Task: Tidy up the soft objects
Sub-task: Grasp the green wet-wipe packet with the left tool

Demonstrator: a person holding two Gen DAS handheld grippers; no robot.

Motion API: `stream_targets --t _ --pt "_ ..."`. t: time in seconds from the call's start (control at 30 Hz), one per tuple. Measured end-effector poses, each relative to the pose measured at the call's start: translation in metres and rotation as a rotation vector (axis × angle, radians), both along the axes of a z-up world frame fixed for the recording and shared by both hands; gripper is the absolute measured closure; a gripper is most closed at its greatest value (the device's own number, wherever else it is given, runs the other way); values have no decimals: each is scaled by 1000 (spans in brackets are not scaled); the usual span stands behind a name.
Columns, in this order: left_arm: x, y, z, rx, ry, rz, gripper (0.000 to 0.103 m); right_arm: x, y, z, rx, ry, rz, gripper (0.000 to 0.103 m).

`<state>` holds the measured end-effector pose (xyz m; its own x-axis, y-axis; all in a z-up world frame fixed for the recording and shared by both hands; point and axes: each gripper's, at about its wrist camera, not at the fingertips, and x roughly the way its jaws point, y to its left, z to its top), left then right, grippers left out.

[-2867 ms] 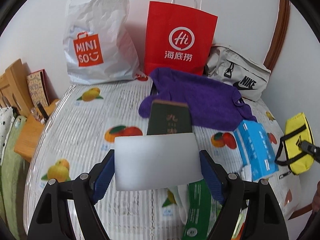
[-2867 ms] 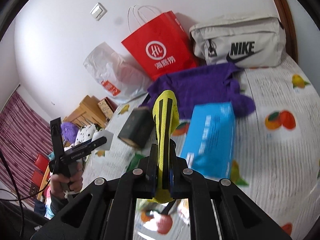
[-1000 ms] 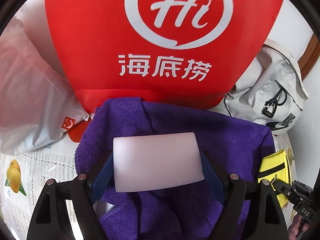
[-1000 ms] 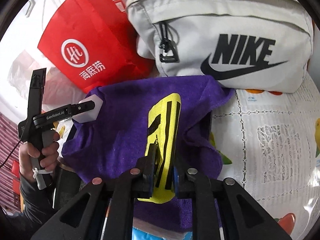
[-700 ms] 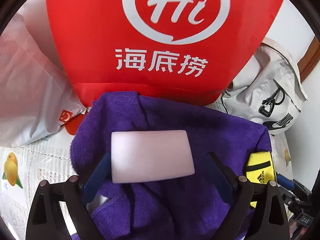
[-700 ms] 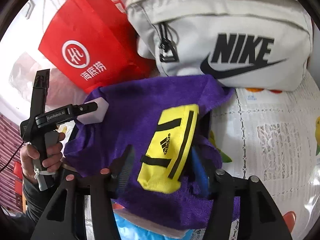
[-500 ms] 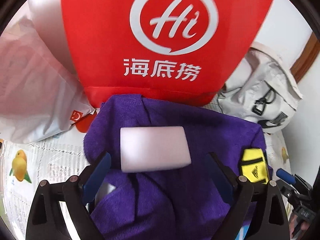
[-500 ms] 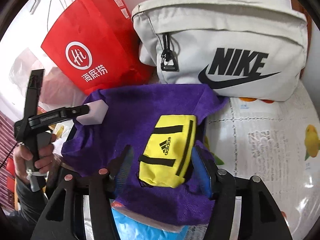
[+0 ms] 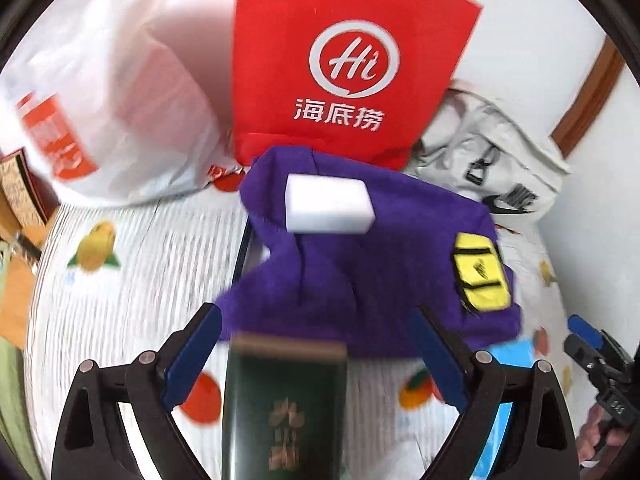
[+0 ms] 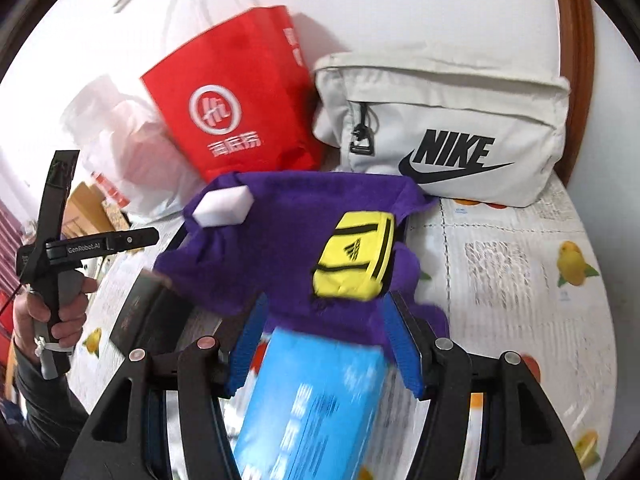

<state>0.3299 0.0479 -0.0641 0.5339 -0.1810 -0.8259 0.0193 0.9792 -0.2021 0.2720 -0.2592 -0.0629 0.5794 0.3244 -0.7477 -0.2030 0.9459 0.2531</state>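
Note:
A white sponge block lies on the far left of a purple towel; it also shows in the right wrist view. A yellow Adidas pouch lies on the towel's right side and shows in the right wrist view too. My left gripper is open and empty, drawn back above a dark green box. My right gripper is open and empty, just short of the pouch, over a blue tissue pack.
A red Hi paper bag, a white Miniso plastic bag and a grey Nike bag stand against the wall behind the towel. The fruit-print tablecloth covers the table. Wooden furniture is at the left.
My left gripper opened and let the sponge go on the towel, then pulled back. My right gripper opened and let the yellow pouch go on the towel, then pulled back.

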Motion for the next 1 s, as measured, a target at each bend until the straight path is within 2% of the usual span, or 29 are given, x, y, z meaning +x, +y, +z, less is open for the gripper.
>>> stream_targets --t 0.17,0.3,0.37,0.5,0.67,0.73,0.77,0.8,1.0 --pt "-63 13 13 -65 -81 21 9 -48 8 0 3 -20 16 43" --pt "-113 13 11 -97 -110 -14 9 -88 14 -5 18 -9 35 43" --pt "-131 11 6 -87 -106 -42 9 -105 17 -9 4 -8 39 43" --pt "-162 -5 -20 -13 -71 -91 9 -136 21 -24 9 25 49 43" --pt "-185 -16 -50 -9 -37 -139 9 -162 18 -47 37 75 37 43" --pt "-190 -18 -62 -5 -28 -146 14 -171 16 -55 34 84 32 43" --pt "-191 -19 -65 -8 -26 -149 21 -175 15 -58 32 88 27 43" --pt "-192 -19 -69 -14 -21 -153 25 -178 13 -62 32 92 21 43" --pt "-192 -24 -83 -24 -15 -169 25 -188 5 -75 60 111 10 43"
